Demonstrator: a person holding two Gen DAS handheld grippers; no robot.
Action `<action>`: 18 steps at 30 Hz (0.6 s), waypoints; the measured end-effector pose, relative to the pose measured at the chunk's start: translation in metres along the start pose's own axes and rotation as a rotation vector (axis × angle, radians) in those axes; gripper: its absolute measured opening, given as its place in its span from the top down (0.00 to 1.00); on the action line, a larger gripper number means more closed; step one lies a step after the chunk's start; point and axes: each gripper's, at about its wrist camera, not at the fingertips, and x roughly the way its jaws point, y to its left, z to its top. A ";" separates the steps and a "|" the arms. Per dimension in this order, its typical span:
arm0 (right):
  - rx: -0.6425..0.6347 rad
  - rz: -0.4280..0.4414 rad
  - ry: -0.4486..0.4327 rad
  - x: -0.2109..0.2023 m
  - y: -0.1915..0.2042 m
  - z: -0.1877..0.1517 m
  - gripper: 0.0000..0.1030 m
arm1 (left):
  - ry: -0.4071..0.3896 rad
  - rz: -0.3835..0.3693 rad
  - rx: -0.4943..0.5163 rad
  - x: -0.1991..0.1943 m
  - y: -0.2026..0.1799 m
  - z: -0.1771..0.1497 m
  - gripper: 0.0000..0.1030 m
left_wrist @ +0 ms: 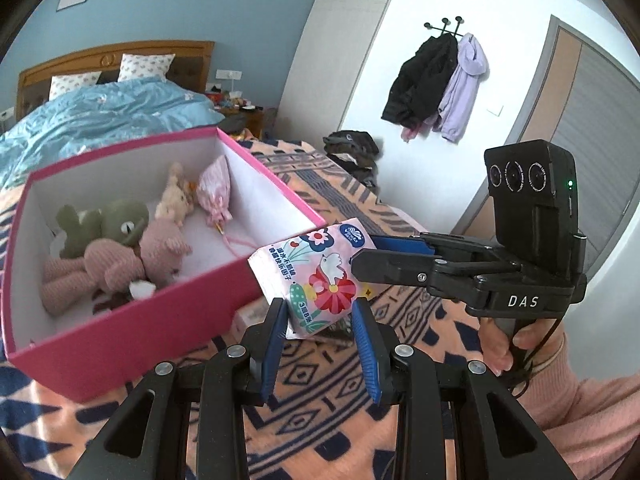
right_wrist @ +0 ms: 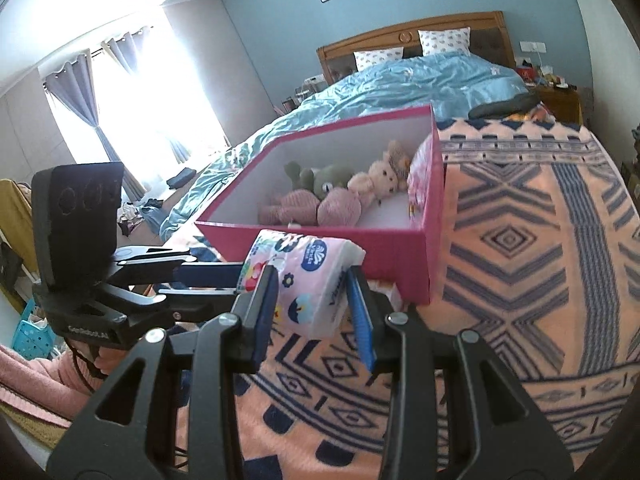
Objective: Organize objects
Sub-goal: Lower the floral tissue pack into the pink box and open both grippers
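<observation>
While both grippers close on one tissue pack (left_wrist: 320, 276), it hangs clear of the patterned blanket (right_wrist: 520, 240), just in front of the near wall of the pink box (left_wrist: 120, 336). Left gripper (left_wrist: 320, 312): jaws nearly closed, blue pads pinching the pack's lower end. Right gripper (right_wrist: 312, 296): jaws clamped across the pack's other end, entering from the right in the left wrist view. Inside the box lie a green plush frog (left_wrist: 108, 224), a pink knitted bear (left_wrist: 132, 260), a cream plush toy (left_wrist: 174, 200) and a pink drawstring pouch (left_wrist: 216, 192); a small white item by the near wall is too hidden to identify. Beyond the box: bed with blue duvet (right_wrist: 400, 80). A hand (left_wrist: 500, 344) in a pink sleeve grips the right gripper's handle.
</observation>
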 end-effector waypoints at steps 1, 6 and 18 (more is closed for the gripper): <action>-0.002 0.003 -0.004 0.000 0.000 0.003 0.63 | -0.002 0.002 0.000 0.000 0.001 0.003 0.68; -0.031 -0.005 -0.026 0.000 0.000 0.020 0.63 | -0.013 0.015 0.003 0.002 0.005 0.016 0.68; -0.048 -0.002 -0.038 0.012 -0.010 0.048 0.63 | -0.012 0.058 -0.017 0.012 0.022 0.039 0.68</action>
